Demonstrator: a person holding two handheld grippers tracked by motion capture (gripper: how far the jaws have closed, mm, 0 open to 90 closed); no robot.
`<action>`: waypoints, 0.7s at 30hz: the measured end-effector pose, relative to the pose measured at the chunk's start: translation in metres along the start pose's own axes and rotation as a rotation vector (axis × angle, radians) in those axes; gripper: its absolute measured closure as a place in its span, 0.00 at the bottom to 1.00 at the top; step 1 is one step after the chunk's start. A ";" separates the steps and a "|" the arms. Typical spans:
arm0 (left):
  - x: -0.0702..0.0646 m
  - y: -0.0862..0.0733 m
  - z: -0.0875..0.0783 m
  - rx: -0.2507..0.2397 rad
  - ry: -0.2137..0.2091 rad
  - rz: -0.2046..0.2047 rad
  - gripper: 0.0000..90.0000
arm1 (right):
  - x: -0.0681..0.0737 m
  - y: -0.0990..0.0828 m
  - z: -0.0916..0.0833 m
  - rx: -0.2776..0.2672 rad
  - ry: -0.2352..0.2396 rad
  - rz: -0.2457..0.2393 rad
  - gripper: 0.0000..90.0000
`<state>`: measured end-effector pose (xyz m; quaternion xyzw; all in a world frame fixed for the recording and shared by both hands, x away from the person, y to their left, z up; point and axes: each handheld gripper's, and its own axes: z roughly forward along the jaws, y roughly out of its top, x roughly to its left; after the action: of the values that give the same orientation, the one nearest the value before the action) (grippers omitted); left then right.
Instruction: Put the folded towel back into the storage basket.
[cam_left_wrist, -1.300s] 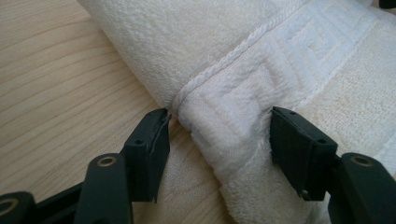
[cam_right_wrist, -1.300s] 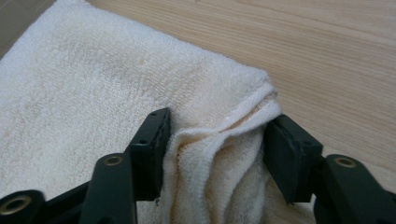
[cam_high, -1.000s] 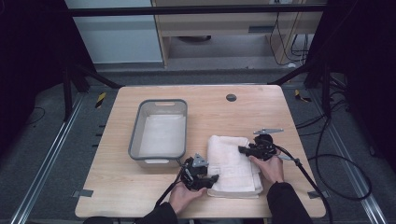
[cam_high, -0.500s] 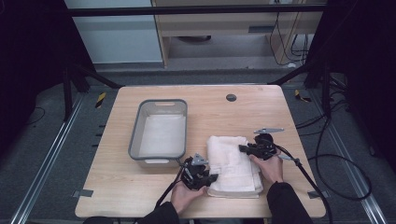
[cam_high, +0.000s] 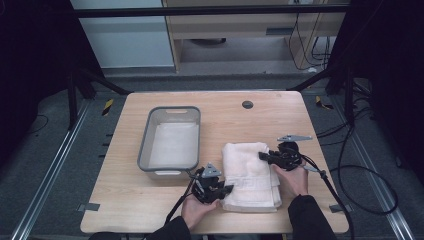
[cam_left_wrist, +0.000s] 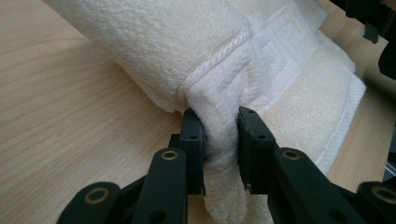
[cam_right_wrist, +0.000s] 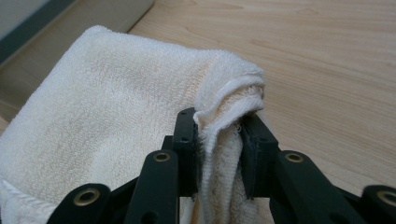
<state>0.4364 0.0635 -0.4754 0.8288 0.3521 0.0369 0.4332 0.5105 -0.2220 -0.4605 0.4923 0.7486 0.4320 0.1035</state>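
Beside the grey tub (cam_high: 170, 142), both grippers (cam_high: 216, 190) (cam_high: 270, 156) pinch opposite corners of the folded white towel (cam_high: 250, 175); lifting them together, level, should keep the folds tidy.

Cream-white towel (cam_high: 250, 172) with woven key-pattern band; grey tub (cam_high: 170, 137), white inside; light wood-grain table (cam_high: 280, 115); black hand-held grippers.

Desk surroundings, seen from above

A grey tub (cam_high: 171, 140) sits on the wooden desk (cam_high: 280, 115) at about nine o'clock from its centre, upright, with a pale liner inside. A small dark round grommet (cam_high: 247, 104) lies near the twelve o'clock edge. Cables (cam_high: 360, 170) trail over the floor (cam_high: 45, 165) at three o'clock.
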 end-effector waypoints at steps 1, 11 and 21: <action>-0.001 0.001 -0.002 -0.004 0.000 0.004 0.82 | 0.001 0.001 -0.004 -0.009 -0.001 -0.006 0.79; -0.005 0.012 -0.021 -0.066 0.002 0.034 0.82 | 0.011 0.013 -0.026 -0.086 0.018 -0.007 0.79; -0.008 0.021 -0.035 -0.114 0.002 0.044 0.82 | 0.017 0.020 -0.039 -0.144 0.022 -0.008 0.79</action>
<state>0.4288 0.0750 -0.4364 0.8102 0.3317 0.0673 0.4785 0.4926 -0.2260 -0.4173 0.4756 0.7188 0.4896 0.1320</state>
